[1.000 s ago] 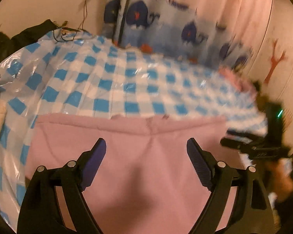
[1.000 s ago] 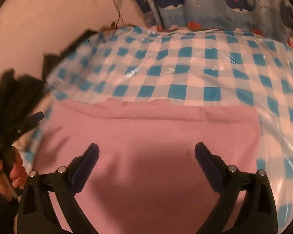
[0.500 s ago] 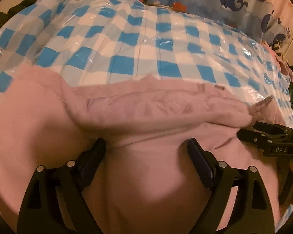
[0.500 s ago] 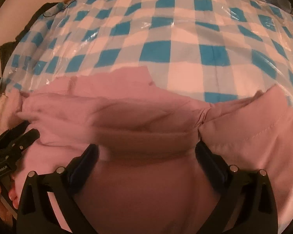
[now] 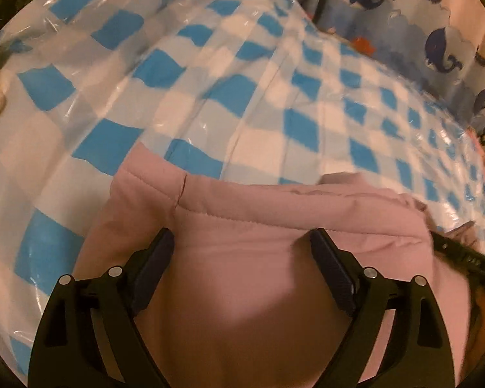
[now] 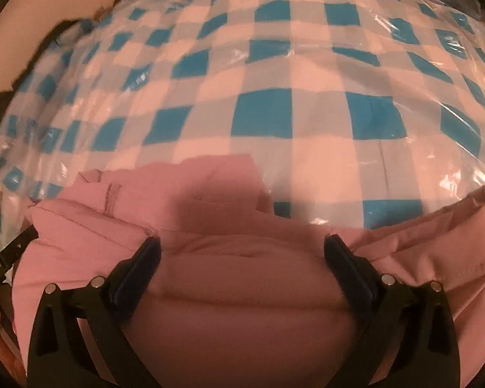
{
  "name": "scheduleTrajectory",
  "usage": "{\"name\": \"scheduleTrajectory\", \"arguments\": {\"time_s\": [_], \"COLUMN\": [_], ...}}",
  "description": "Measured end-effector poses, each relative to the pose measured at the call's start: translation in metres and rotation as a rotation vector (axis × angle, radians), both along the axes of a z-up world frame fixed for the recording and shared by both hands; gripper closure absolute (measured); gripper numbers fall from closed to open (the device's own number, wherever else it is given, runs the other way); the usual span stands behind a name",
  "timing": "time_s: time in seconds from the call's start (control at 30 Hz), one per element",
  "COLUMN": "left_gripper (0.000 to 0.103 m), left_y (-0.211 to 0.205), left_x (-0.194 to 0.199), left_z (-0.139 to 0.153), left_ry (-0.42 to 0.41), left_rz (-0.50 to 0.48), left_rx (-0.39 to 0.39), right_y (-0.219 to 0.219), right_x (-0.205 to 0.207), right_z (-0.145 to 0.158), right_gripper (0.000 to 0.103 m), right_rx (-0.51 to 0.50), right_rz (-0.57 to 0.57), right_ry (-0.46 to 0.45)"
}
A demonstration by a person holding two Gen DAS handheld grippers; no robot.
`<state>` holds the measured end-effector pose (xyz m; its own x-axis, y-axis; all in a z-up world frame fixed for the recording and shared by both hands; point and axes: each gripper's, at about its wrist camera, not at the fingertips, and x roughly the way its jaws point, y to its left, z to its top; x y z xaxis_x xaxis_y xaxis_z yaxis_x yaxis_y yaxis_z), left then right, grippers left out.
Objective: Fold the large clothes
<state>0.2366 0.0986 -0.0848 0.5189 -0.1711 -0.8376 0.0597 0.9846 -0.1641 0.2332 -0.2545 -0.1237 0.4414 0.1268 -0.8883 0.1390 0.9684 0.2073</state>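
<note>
Garment: pink garment (image 5: 274, 278), bunched on the blue-checked cover (image 5: 184, 97).
Left gripper (image 5: 242, 242): jaws spread wide over the garment's stitched edge.
Right gripper (image 6: 242, 252): jaws wide apart, straddling a fold.

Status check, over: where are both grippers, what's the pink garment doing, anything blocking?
Left gripper open over pink garment. Right gripper open, fabric bunched between its fingers. Garment on checkered plastic sheet, partly folded. Nothing blocking.

The pink garment (image 5: 274, 274) is matt stitched cloth (soft-looking), lying on a glossy, crinkled plastic checked cover (image 5: 210, 97).
</note>
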Motion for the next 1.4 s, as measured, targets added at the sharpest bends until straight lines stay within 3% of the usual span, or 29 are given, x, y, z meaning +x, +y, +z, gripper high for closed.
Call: {"name": "scheduleTrajectory", "arguments": {"time_s": [0.1,0.13,0.2,0.3,0.37,0.43,0.53,0.63,0.73,0.8,0.93,1.0,1.07,1.17,1.27,1.4], "left_gripper": [0.019,0.019,0.019,0.019,0.019,0.019,0.017,0.015,0.016,0.016,0.016,0.016,0.016,0.016,0.016,0.016], "left_y": [-0.006,-0.002,0.013,0.016,0.018,0.024,0.041,0.034,0.037,0.039,0.019,0.007,-0.003,-0.013,-0.009,0.035], "left_x": [-0.002,-0.007,-0.033,-0.078,-0.096,-0.098,-0.092,-0.092,-0.097,-0.118,-0.176,-0.19,-0.191,-0.187,-0.192,-0.231], "left_z": [0.009,0.018,0.047,0.071,0.066,0.047,0.011,0.002,0.021,0.047,0.079,0.075,0.049,0.019,0.036,0.077], "left_ry": [0.019,0.01,-0.041,-0.107,-0.11,-0.072,-0.061,-0.081,-0.065,-0.107,-0.201,-0.206,-0.146,-0.123,-0.092,-0.163], "left_rz": [-0.023,-0.017,-0.02,-0.076,-0.101,-0.093,-0.056,-0.047,-0.012,-0.013,-0.098,-0.126,-0.142,-0.153,-0.12,-0.085], "left_rx": [0.058,0.046,-0.049,-0.054,-0.018,0.004,-0.094,-0.047,-0.034,-0.107,-0.131,-0.098,-0.067,0.0,-0.024,-0.114], "right_y": [-0.011,-0.015,-0.025,-0.035,-0.042,-0.06,-0.068,-0.059,-0.067,-0.066,-0.027,-0.009,0.0,0.01,-0.001,-0.063], "right_x": [-0.007,-0.015,-0.042,-0.101,-0.122,-0.13,-0.137,-0.137,-0.135,-0.158,-0.216,-0.23,-0.228,-0.226,-0.225,-0.283], "right_z": [0.015,0.026,0.058,0.093,0.086,0.055,0.021,0.018,0.029,0.061,0.094,0.082,0.046,0.03,0.052,0.09], "right_gripper": [0.007,0.007,0.007,0.007,0.007,0.007,0.007,0.007,0.007,0.007,0.007,0.007,0.007,0.006,0.006,0.006], "right_rx": [0.041,0.062,0.119,0.069,0.024,0.031,0.094,0.039,0.065,0.085,0.038,-0.026,-0.104,-0.17,-0.073,0.236], "right_rz": [0.008,-0.005,-0.014,0.02,0.016,-0.017,-0.036,-0.032,-0.031,-0.06,0.046,0.091,0.121,0.138,0.125,-0.033], "right_ry": [0.03,0.006,-0.081,-0.183,-0.175,-0.131,-0.179,-0.205,-0.161,-0.243,-0.34,-0.315,-0.25,-0.264,-0.183,-0.294]}}
